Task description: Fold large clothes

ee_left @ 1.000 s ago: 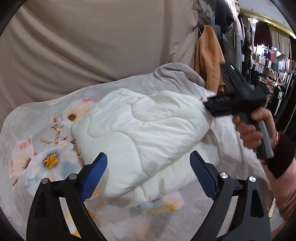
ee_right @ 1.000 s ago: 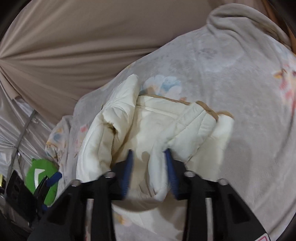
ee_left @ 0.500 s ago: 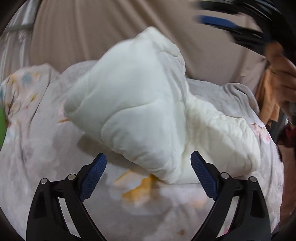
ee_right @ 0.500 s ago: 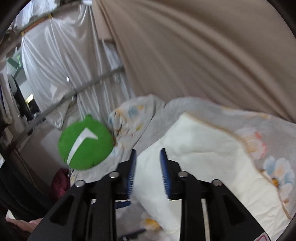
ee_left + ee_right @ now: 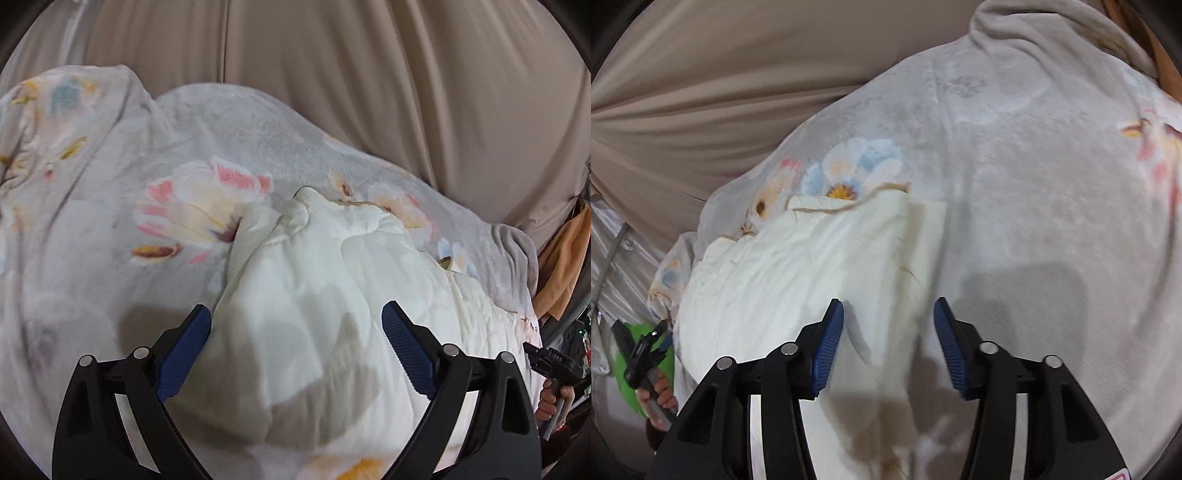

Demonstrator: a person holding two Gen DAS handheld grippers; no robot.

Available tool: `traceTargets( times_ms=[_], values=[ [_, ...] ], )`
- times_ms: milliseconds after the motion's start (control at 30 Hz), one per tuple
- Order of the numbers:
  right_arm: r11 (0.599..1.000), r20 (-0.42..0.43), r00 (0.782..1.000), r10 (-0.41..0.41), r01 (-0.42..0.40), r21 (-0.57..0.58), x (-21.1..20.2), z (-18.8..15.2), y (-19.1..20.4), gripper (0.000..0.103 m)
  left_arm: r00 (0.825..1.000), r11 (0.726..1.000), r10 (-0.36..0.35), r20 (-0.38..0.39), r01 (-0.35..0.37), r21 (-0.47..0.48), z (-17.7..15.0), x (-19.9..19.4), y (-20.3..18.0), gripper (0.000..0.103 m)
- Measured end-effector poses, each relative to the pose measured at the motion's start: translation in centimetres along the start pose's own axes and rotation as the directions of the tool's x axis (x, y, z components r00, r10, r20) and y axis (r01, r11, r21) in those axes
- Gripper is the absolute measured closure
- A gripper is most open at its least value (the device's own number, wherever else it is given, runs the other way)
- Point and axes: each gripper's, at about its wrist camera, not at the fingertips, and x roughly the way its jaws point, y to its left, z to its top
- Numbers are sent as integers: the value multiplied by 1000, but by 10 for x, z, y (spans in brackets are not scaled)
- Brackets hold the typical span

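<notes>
A: Left wrist view: the left gripper (image 5: 295, 343) stands wide, nothing gripped; the white quilted garment (image 5: 332, 295) fills centre frame on the floral blanket (image 5: 110, 184).

B: Right wrist view: the right gripper (image 5: 888, 343) is half-spread, pads clear of the garment (image 5: 798, 266) lying left of centre.

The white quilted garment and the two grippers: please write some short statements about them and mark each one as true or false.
1. The white quilted garment lies on a floral blanket. True.
2. The right gripper is clamped tight on a fold of the garment. False: its blue pads stand apart and do not press the cloth.
3. The left gripper is open, with the garment seen between its fingers. True.
4. A beige curtain hangs behind the blanket. True.
5. The garment is dark blue. False: it is white to cream with a tan edge trim.
6. The garment hangs in the air. False: it rests on the blanket.
</notes>
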Motion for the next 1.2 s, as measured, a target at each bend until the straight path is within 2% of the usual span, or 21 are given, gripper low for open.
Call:
traceTargets(
  times_ms=[33,100,133,167,233,333,400,433,500,533,600,667,733,767,833,933,1000,1033,1100,1167,1200],
  values=[
    [1000,-8,1000,22,-22,-11,7,7,11,79,1000,1000,-18,-23,18,17,5,11,-2,19],
    [997,-1,1000,9,-9,-75,16,15,41,90,999,999,3,-43,-2,44,7,23,-9,50],
    [990,26,999,-24,28,-141,17,17,65,92,998,998,13,-54,-10,55,8,27,-10,79],
    [980,59,998,-34,45,-192,15,21,82,93,998,999,-8,-55,11,47,8,26,-8,89],
    [963,142,989,30,9,-270,-1,26,117,94,1000,1000,0,-12,0,25,7,11,-5,93],
    [949,244,968,60,21,-316,-18,31,145,94,998,999,37,48,-37,-2,-6,-24,2,93],
    [938,253,965,-65,145,-314,3,32,140,94,997,997,79,4,-79,-19,-13,-19,11,93],
    [935,213,968,-135,196,-297,23,32,130,92,994,994,110,-26,-110,1,-19,-8,14,89],
    [923,76,961,-265,276,-267,67,29,101,89,991,992,124,-44,-124,23,-26,7,18,78],
    [923,38,955,-295,295,-249,79,24,87,87,992,993,120,-33,-120,11,-28,8,21,72],
    [942,74,962,-263,272,-195,64,20,78,86,994,993,110,-16,-110,-38,-29,-4,27,56],
    [950,166,957,-236,264,-168,29,18,85,78,994,990,103,32,-99,-100,-29,-30,36,29],
    [946,251,947,-201,254,-201,-2,14,106,79,991,986,114,76,-103,-134,-35,-55,44,13],
    [944,267,950,-161,227,-240,-10,12,122,80,989,983,123,77,-111,-150,-41,-63,48,10],
    [933,226,970,-85,157,-324,-3,8,156,83,992,976,127,14,-122,-181,-56,-60,56,10],
    [908,70,998,10,20,-418,48,-7,201,92,993,959,44,-111,-74,-275,-80,-34,69,10],
    [890,-5,1000,-11,8,-455,89,-20,222,94,993,940,-9,-118,-32,-341,-90,-22,70,9],
    [887,-60,998,-21,-9,-462,114,-26,228,96,996,943,9,-88,-37,-330,-89,-21,64,8],
    [885,-114,992,-53,-6,-465,148,-38,231,98,998,952,-35,-58,16,-307,-80,-19,53,10],
    [889,-119,991,-62,1,-458,164,-48,227,101,996,949,-74,-57,53,-310,-69,-13,42,40],
    [894,-118,991,-54,-5,-448,166,-49,224,102,996,956,-65,-53,47,-288,-61,-13,31,51]
  ],
)
